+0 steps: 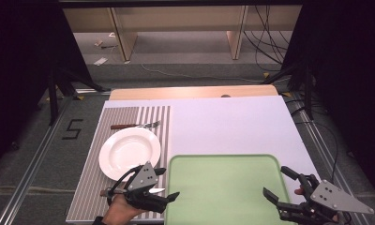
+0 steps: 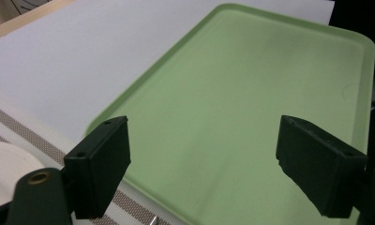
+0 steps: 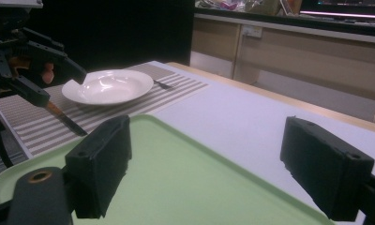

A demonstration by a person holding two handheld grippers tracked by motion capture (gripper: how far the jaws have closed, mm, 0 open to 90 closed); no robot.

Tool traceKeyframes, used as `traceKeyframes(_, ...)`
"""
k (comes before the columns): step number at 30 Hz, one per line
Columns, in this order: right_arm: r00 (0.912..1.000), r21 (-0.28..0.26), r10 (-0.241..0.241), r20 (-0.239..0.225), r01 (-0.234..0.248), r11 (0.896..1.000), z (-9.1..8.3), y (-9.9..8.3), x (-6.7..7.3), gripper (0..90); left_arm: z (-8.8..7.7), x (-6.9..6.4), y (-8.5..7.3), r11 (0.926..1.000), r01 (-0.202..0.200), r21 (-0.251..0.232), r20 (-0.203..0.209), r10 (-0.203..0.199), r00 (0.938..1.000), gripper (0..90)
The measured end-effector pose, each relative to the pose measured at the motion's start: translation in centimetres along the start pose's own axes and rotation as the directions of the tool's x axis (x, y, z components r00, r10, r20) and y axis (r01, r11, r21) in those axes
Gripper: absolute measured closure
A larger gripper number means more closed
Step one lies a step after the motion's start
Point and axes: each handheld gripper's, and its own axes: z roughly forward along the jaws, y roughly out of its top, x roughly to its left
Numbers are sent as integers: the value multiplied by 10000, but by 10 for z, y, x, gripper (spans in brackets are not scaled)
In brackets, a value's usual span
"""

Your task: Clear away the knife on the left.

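A pale green tray (image 1: 223, 187) lies empty at the table's near edge, its inside also in the left gripper view (image 2: 251, 108) and the right gripper view (image 3: 185, 183). My left gripper (image 1: 169, 183) is open at the tray's left rim, over the striped placemat (image 1: 129, 117). My right gripper (image 1: 280, 183) is open at the tray's right rim. A white plate (image 1: 129, 152) (image 3: 108, 86) rests on the placemat, with a fork (image 1: 135, 125) behind it and a knife (image 3: 66, 119) in front, partly under my left gripper (image 3: 59, 84).
A white sheet (image 1: 223, 122) covers the table beyond the tray, with a wooden edge (image 1: 190, 92) at the back. Dark stands and cables sit on the floor on both sides.
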Motion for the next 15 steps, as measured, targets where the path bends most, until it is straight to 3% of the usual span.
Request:
traceKeyframes(7, 10000, 24, 39, 22, -39, 10000, 0, 0, -1, 178, -2, 3, 0, 9980, -175, 606, -175, 185, 9997, 179)
traceKeyframes(15, 10000, -27, 47, 23, -47, 10000, 0, 0, -1, 178, -6, 10, -7, 9878, -390, 1510, -407, 456, 9981, 178)
